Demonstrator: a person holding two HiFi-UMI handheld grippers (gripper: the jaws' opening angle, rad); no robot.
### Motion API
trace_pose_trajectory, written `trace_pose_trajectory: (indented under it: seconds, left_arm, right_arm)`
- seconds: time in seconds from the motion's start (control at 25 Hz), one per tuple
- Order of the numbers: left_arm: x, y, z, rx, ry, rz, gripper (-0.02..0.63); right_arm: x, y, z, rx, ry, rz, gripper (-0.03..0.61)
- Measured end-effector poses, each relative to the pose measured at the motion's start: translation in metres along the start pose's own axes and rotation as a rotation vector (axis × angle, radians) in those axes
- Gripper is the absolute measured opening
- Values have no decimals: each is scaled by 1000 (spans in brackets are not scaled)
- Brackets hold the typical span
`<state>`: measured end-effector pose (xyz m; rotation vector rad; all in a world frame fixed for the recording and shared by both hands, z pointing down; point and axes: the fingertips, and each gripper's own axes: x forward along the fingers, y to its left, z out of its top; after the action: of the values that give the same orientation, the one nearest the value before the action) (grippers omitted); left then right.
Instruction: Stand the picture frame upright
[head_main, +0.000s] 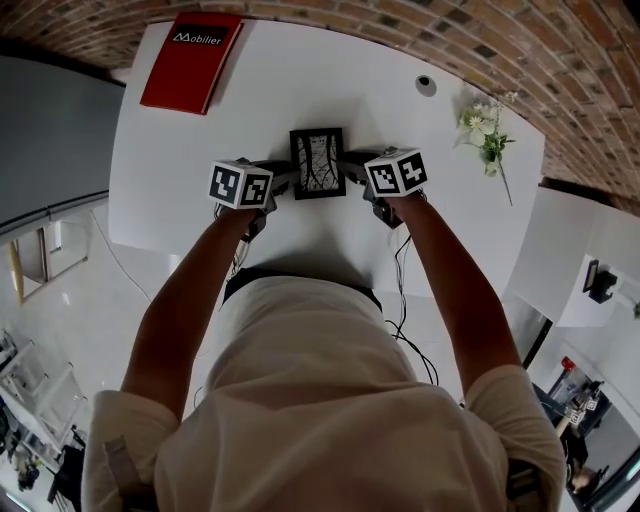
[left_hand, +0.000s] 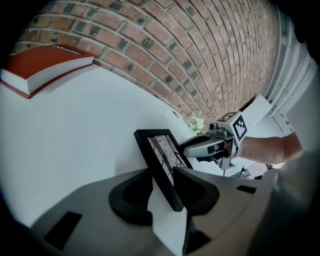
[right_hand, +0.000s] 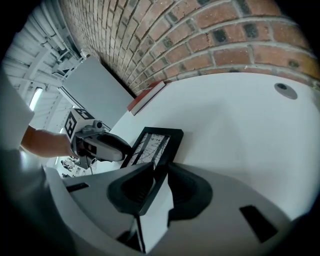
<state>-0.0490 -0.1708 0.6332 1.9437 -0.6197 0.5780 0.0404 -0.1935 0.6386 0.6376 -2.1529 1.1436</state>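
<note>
A black picture frame (head_main: 317, 163) with a line drawing stands tilted back on the white table (head_main: 300, 90), between my two grippers. My left gripper (head_main: 285, 180) is at its left edge. In the left gripper view that edge of the frame (left_hand: 162, 155) runs between the jaws of the left gripper (left_hand: 162, 192), which stand wide and loose around it. My right gripper (head_main: 350, 175) is at the frame's right edge. In the right gripper view the right gripper (right_hand: 157, 187) is shut on the frame (right_hand: 152, 145).
A red book (head_main: 190, 60) lies at the table's far left corner. A sprig of white flowers (head_main: 487, 135) lies at the far right, and a round cable hole (head_main: 426, 85) is near the brick wall (head_main: 560, 40). The table's near edge is just below my grippers.
</note>
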Motion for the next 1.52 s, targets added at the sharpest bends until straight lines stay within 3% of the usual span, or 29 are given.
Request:
trace_pose_trajectory:
  seconds: [0.52,0.92,1.32,1.52]
  left_arm:
    - [3,1,1,48,36,61,95]
    - [-17,-9,32,123,-24,83,57]
    - [-39,-16,72,255,-79,129,55]
    - [-46,-13,86,281,-96,146,55]
  right_arm:
    - [-2,0,2,31,-1,17,71]
    - [-19,4,29,-16,-84,-3,60]
    - [-33,12,62,-97,-162,-38,50]
    - [-39,16,80,-148,-204,-71,44]
